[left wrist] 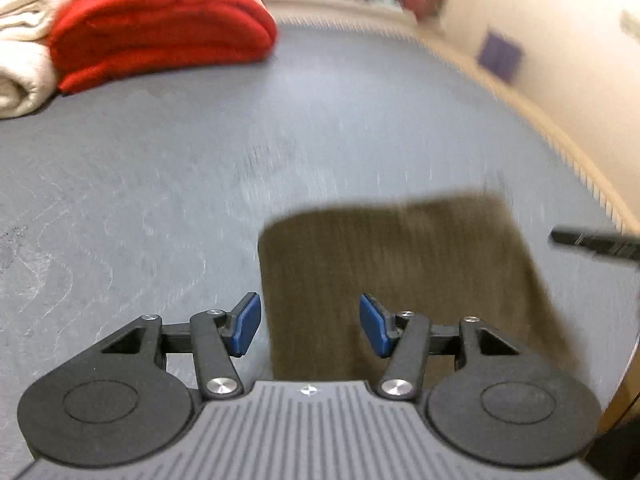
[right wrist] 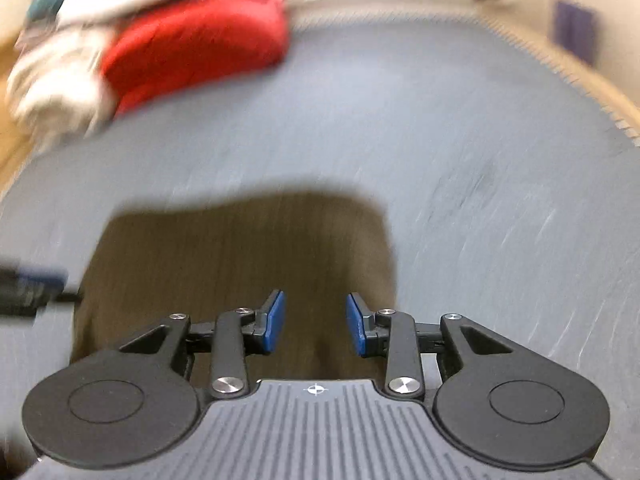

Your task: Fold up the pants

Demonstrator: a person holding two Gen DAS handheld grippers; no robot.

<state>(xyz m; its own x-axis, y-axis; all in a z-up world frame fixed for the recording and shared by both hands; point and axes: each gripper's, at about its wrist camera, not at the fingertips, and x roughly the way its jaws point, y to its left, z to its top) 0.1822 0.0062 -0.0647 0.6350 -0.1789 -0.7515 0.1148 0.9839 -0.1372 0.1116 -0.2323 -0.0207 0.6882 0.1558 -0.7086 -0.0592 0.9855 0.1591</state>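
Note:
The brown pants lie folded into a thick rectangle on the grey table top. My left gripper hovers over the pants' near left edge, open, with nothing pressed between its blue pads. In the right wrist view the pants fill the lower middle. My right gripper stands open above their near right part, with its pads apart and gripping no cloth. A black piece of the other gripper pokes in at each view's side edge. Both views are motion-blurred.
A folded red cloth sits at the far left of the table, with a folded white cloth beside it. The table's ribbed far and right edge borders a cream wall. Bare grey surface lies between the pants and the stack.

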